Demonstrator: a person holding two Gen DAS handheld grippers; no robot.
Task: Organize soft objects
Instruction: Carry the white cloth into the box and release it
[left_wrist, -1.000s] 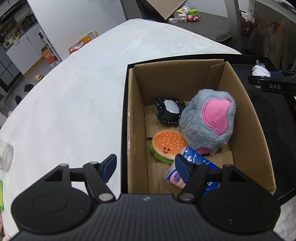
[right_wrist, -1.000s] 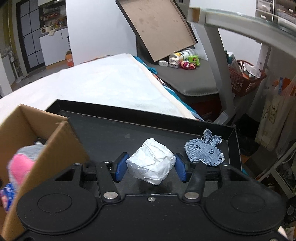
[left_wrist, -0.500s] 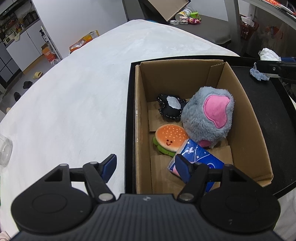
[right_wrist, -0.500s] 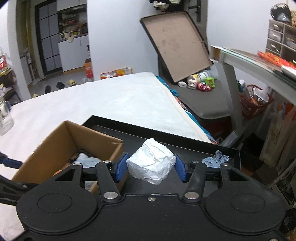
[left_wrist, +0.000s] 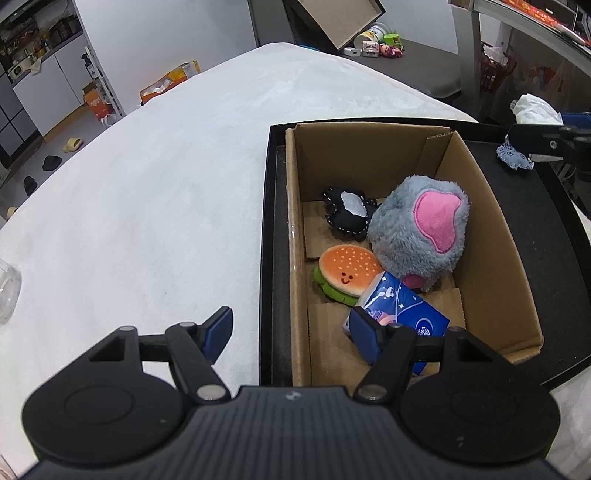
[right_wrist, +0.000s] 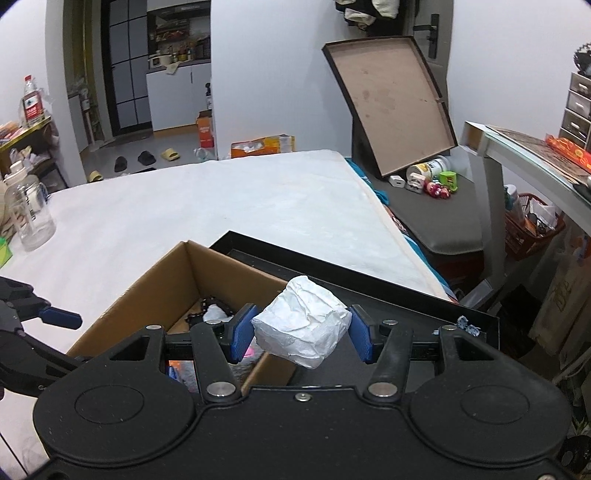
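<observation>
Looking down your left wrist camera, you see your left gripper (left_wrist: 291, 328) with its blue-padded jaws standing wide and nothing between them, straddling the near left wall of the open brown corrugated cardboard box (left_wrist: 295, 236). That box sits in a shallow black tray (left_wrist: 565, 236) on a white, slightly fuzzy cloth-covered table (left_wrist: 166, 192). Inside the box lie a shaggy grey plush ball with a smooth pink patch (left_wrist: 421, 232), a flat black stitched toy with a white middle (left_wrist: 349, 214), a small orange-and-green plush burger with a smiling face (left_wrist: 347, 273) and a glossy blue tissue packet (left_wrist: 399, 314) just past your right-hand pad. On the tray's bare floor beyond the box lies a frayed blue denim scrap (left_wrist: 515, 158), and above it, at the picture's right edge, the crumpled white paper-like bundle (left_wrist: 535, 110) shows in the tips of your right gripper (left_wrist: 561, 122). From your right wrist camera, your right gripper (right_wrist: 301, 332) is closed to a middling width on that white bundle (right_wrist: 303, 325), a wrinkled, roughly cube-shaped lump pressed between both blue pads and held in the air above the box's far right corner, over the edge between cardboard wall (right_wrist: 236, 266) and tray (right_wrist: 388, 288). One blue fingertip of your left gripper (right_wrist: 61, 318) pokes in at the left, over the table (right_wrist: 184, 206).
</observation>
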